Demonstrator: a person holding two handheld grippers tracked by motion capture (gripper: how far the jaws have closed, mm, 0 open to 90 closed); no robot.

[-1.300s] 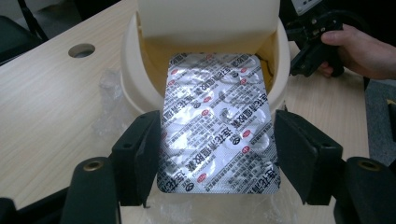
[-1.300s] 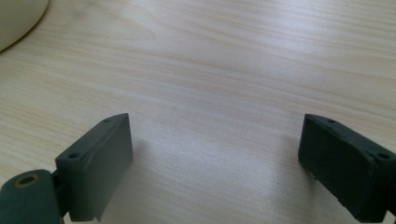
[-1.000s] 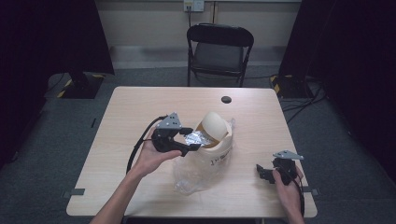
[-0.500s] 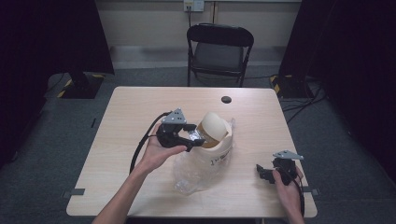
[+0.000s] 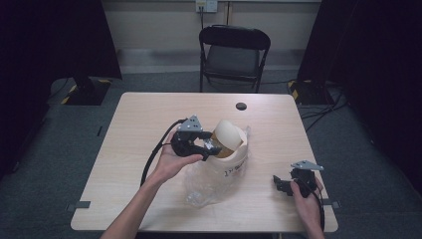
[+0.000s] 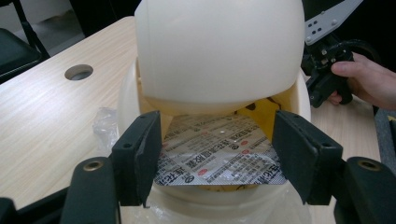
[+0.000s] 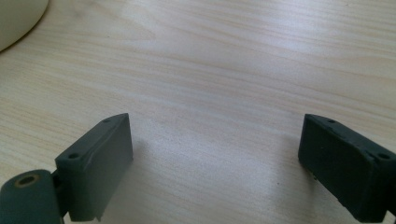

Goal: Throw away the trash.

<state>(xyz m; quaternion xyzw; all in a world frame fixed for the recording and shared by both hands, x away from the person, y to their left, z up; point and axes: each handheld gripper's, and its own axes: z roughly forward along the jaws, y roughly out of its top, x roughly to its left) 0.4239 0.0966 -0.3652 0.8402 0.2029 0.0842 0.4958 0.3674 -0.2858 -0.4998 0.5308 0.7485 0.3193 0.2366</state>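
Left gripper [image 6: 212, 165]: jaws spread wide, a silver blister pack [image 6: 219, 156] lying between them, no pad clearly pressing it.
Blister pack: one, sliding under the raised flap lid [image 6: 219, 49] of a cream bin [image 5: 234, 149].
Right gripper [image 7: 215, 163]: jaws wide apart, nothing between, resting on bare wood.
High view adds: crumpled clear bag [image 5: 206, 181] just below the left gripper; one round table hole [image 5: 241, 106].
Room: light wooden table [image 5: 139, 119], one black folding chair [image 5: 234, 52] beyond, grey carpet.

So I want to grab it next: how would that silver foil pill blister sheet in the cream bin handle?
The silver foil blister sheet looks thin and flat, so probably light and somewhat bendy. Its glossy foil may slip between the left gripper jaws. It rests on the cream swing-lid bin rim, so a nudge could drop it inside.
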